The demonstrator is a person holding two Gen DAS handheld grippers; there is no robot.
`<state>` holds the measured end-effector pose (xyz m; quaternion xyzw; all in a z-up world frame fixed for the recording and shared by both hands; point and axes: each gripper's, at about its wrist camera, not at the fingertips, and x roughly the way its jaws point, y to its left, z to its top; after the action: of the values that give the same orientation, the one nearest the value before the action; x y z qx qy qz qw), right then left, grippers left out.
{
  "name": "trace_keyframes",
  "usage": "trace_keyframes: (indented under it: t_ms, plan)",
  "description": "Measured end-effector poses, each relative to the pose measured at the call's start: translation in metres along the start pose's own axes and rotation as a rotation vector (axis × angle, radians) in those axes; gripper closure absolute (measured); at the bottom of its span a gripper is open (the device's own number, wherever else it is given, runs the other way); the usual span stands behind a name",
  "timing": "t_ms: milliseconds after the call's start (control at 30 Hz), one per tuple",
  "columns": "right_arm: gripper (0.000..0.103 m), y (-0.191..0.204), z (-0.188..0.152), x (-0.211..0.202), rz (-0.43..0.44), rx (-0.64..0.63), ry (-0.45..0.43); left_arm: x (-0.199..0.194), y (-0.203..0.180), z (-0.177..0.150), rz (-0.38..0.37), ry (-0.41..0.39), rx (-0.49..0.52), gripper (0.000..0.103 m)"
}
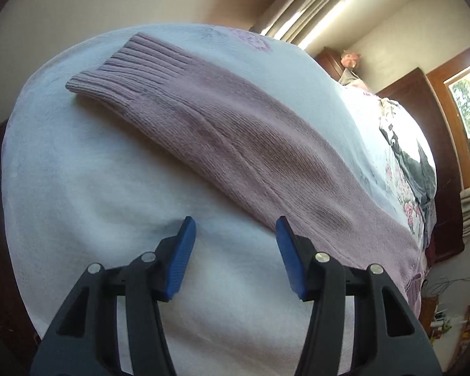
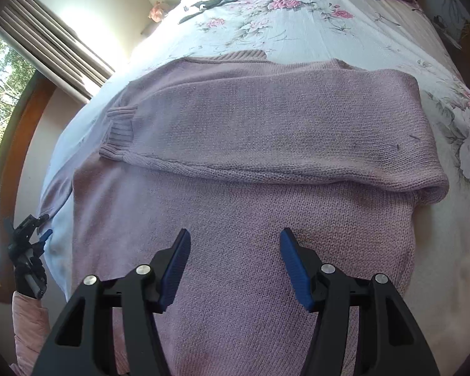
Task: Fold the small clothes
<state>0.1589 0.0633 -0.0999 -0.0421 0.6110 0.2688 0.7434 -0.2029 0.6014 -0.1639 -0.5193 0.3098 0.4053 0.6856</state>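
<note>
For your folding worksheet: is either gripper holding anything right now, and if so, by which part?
Nothing is held. The left gripper and right gripper are both open, over the sweater.

A: left gripper [image 1: 236, 227] build?
B: Black plastic arms, blue ribbed pads [image 1: 185, 250], silver pivot screws.
A: right gripper [image 2: 235, 239]?
B: Same. Pink sleeve [image 2: 28, 322] at 8 o'clock.
</note>
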Motion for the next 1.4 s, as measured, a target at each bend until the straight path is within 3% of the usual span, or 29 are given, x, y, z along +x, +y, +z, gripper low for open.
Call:
trace_keyframes:
  t_ms: [167,433,600,667,800,900,1100,1267,1400]
  plan:
    - [0.041,0.009,0.000,0.010,-0.055,-0.035,0.000,-0.006,0.024,0.030,-0.109,-0.089,-0.095,0.055]
    - [0.040,0.011,0.000,0.014,-0.091,-0.036,-0.001,-0.012,0.038,0.068,-0.132,-0.168,-0.159,0.055]
    - [0.040,0.013,-0.001,0.014,-0.100,-0.026,-0.008,-0.015,0.047,0.080,-0.118,-0.172,-0.166,0.068]
    - [0.040,0.013,-0.001,0.013,-0.098,-0.020,-0.010,-0.017,0.045,0.081,-0.117,-0.176,-0.146,0.082]
    - [0.040,0.012,-0.003,0.009,-0.094,-0.011,-0.014,-0.026,0.034,0.085,-0.140,-0.199,-0.106,0.096]
    - [0.040,0.011,-0.005,0.005,-0.095,-0.012,-0.020,-0.035,0.006,0.081,-0.151,-0.225,-0.032,0.096]
    - [0.040,0.005,-0.010,-0.003,-0.098,-0.008,-0.027,-0.051,-0.081,0.055,-0.244,-0.229,0.156,0.096]
    - [0.040,-0.006,-0.014,-0.010,-0.093,0.008,-0.042,-0.054,-0.165,0.008,-0.326,-0.190,0.344,0.096]
    - [0.040,-0.016,-0.015,-0.017,-0.087,0.025,-0.057,-0.044,-0.222,-0.040,-0.408,-0.109,0.452,0.096]
